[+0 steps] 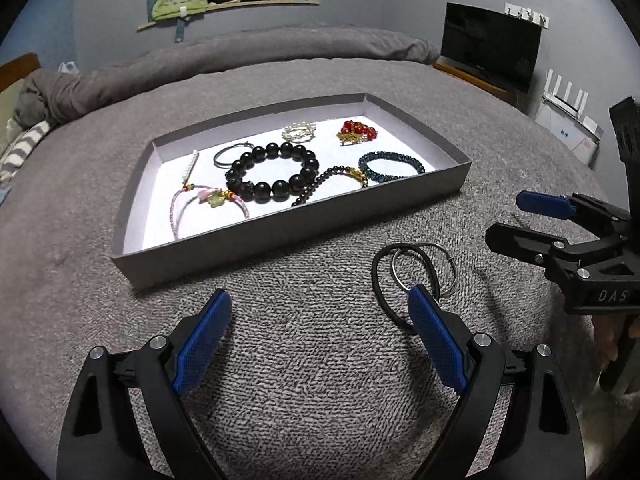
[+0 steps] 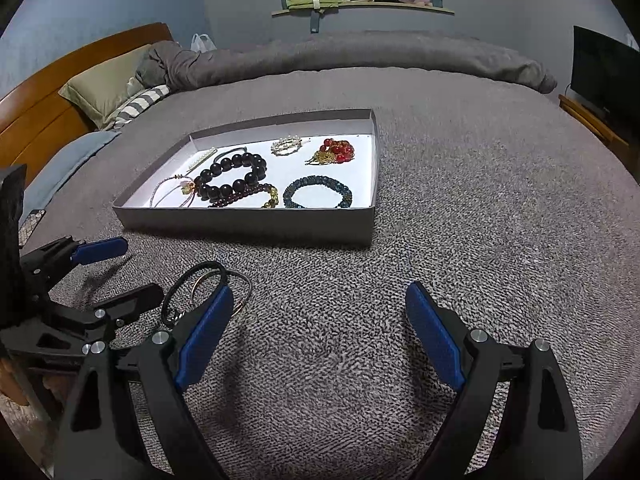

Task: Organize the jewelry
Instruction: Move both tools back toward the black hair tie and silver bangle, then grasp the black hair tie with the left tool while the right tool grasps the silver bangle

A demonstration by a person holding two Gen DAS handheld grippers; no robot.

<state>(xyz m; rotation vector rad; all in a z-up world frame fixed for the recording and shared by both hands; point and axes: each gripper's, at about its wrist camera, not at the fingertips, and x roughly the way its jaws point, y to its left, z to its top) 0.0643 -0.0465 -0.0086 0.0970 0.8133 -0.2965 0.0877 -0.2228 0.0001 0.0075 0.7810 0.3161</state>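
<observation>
A shallow grey tray [image 1: 280,236] [image 2: 248,224] lies on the bed. It holds a big black bead bracelet [image 1: 272,172] [image 2: 234,176], a dark blue bead bracelet [image 1: 390,166] [image 2: 318,192], red beads [image 1: 358,130] [image 2: 338,150], a pearl piece [image 1: 298,132] [image 2: 286,145], a pink cord bracelet [image 1: 208,202] and others. In front of the tray a black hair tie [image 1: 384,280] [image 2: 180,292] and a metal hoop [image 1: 440,256] [image 2: 242,286] lie overlapped on the blanket. My left gripper [image 1: 320,304] is open and empty, its right fingertip over the hair tie. My right gripper [image 2: 320,300] [image 1: 504,220] is open and empty, its left fingertip over the hoop.
The grey textured blanket [image 2: 460,220] covers the bed. A rolled duvet [image 2: 360,56] lies at the far side, pillows [image 2: 108,84] and a wooden headboard [image 2: 48,96] at the left. A dark monitor [image 1: 492,44] stands on a desk at the right.
</observation>
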